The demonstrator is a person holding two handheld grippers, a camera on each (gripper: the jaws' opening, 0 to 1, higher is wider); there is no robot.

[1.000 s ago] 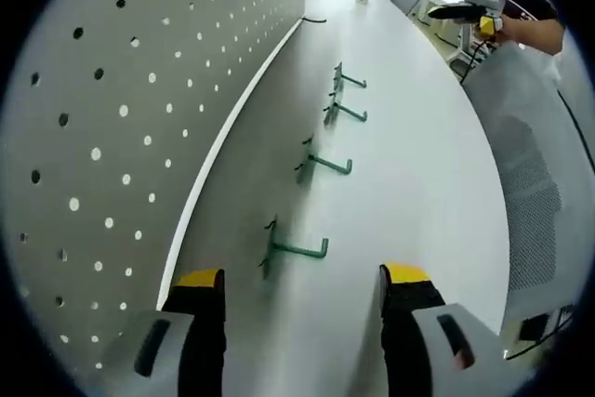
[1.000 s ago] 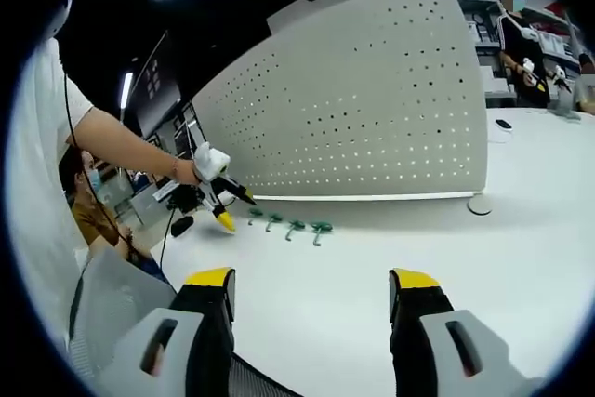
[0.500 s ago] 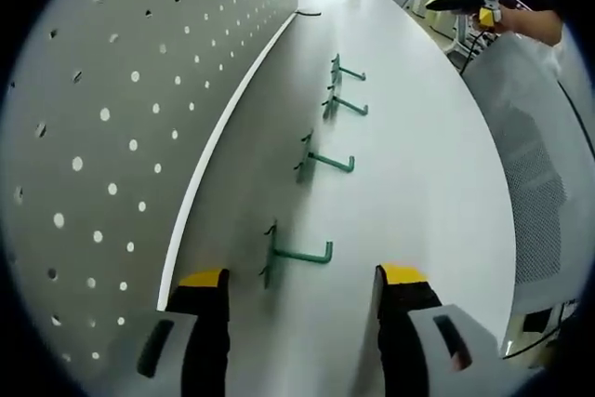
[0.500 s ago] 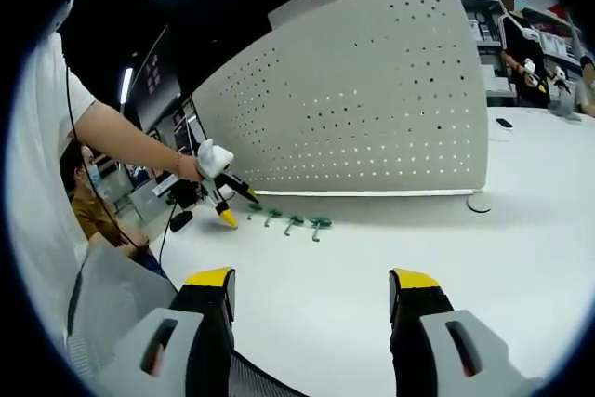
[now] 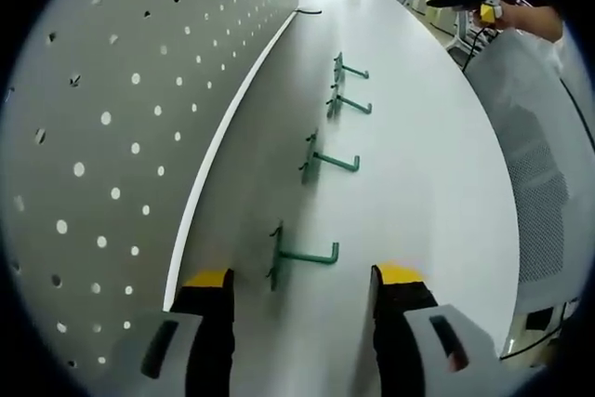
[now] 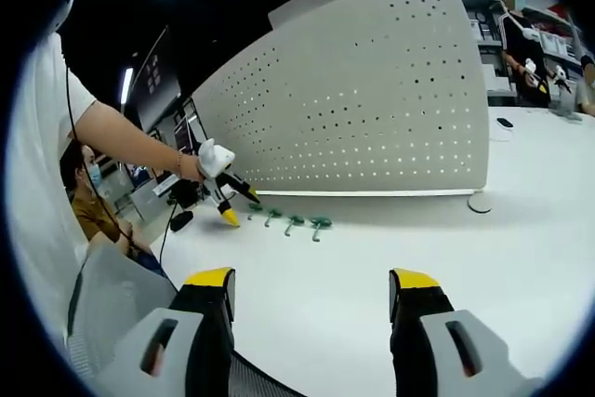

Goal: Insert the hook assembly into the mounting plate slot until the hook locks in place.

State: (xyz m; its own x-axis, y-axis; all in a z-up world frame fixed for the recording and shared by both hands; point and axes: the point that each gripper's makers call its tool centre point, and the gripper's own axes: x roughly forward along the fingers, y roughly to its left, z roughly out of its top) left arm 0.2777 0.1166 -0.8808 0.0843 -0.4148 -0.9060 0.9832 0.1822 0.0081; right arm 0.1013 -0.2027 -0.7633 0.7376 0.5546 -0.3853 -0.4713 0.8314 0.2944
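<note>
Left gripper [image 5: 299, 285] gapes just before nearest green hook [image 5: 299, 255] — nothing gripped

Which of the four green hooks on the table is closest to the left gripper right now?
The hook at the bottom of the row in the left gripper view, just ahead of the open left gripper. The other three lie farther up the table.

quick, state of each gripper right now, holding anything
Left gripper: open, holding nothing, jaws either side of the nearest green hook lying on the white table.
Right gripper: open, holding nothing, above the table.
</note>
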